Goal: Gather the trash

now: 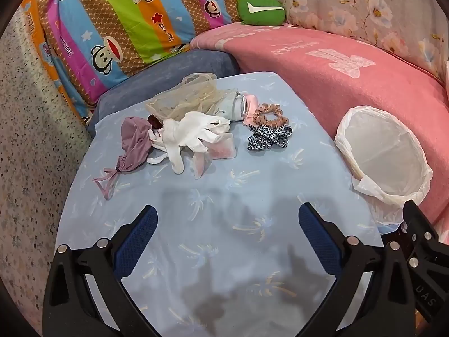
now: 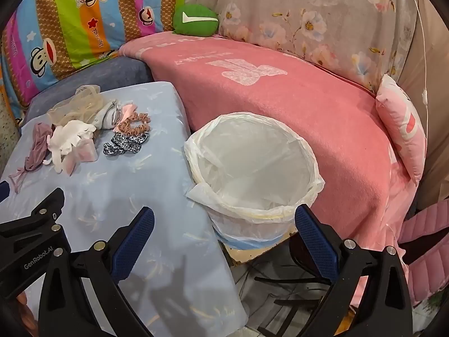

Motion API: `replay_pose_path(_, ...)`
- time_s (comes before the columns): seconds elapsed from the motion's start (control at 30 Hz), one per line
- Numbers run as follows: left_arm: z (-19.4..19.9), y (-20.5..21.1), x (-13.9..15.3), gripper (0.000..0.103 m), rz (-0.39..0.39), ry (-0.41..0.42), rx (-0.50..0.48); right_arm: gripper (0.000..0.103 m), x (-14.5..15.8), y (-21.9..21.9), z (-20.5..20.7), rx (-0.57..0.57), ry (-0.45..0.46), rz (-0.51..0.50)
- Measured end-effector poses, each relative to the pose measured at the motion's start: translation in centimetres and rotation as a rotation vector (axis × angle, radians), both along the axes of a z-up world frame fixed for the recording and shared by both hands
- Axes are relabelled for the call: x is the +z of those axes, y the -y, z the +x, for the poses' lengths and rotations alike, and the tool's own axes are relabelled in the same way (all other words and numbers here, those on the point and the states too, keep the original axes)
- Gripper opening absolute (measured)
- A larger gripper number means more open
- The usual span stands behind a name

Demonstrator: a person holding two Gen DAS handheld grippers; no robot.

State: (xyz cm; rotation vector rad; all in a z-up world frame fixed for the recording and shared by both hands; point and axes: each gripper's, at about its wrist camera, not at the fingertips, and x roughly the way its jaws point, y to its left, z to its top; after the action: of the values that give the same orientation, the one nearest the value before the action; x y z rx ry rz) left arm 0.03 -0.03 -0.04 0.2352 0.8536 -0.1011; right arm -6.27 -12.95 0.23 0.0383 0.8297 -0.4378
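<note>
Beside the lined bin (image 2: 252, 168), scrunchies (image 1: 269, 129) and gloves (image 1: 193, 134).

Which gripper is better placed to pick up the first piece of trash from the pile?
Left, probably. The open left gripper faces the pile around the white glove, while the open right gripper points at the lined bin beside it.

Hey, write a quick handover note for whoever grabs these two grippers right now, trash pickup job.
Left gripper: open, empty, above bare blue cloth.
Right gripper: open, empty, near the lined trash bin.
Pile at the far end of the blue-covered table: white gloves, mauve pouch, beige netting, plastic packet, two scrunchies, a small jar.
Bin sits off the table's right edge and looks empty.
Done: nothing in the bin yet.
Left: everything in the pile that counts as trash.
</note>
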Motion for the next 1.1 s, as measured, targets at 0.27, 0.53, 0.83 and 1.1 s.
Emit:
replay_pose_path(0.27, 0.03, 0.01, 0.04, 0.096, -0.006, 0.008, 0.001, 0.097, 0.23, -0.19, 0.22, 0.004, 0.003, -0.015)
replay_pose_path(0.53, 0.00, -0.34, 0.27, 0.096, -0.011, 0.014, 0.001, 0.097, 0.31, 0.05, 0.25, 0.001, 0.004, -0.003)
replay_pose_path(0.83, 0.09, -0.22, 0.26, 0.096, -0.012, 0.015, 0.001, 0.097, 0.23, 0.16, 0.30, 0.002, 0.005, 0.000)
replay_pose_path(1.1, 0.02, -0.58, 0.55, 0.096, -0.015, 0.019, -0.002, 0.097, 0.09, 0.19, 0.55, 0.001, 0.005, 0.001)
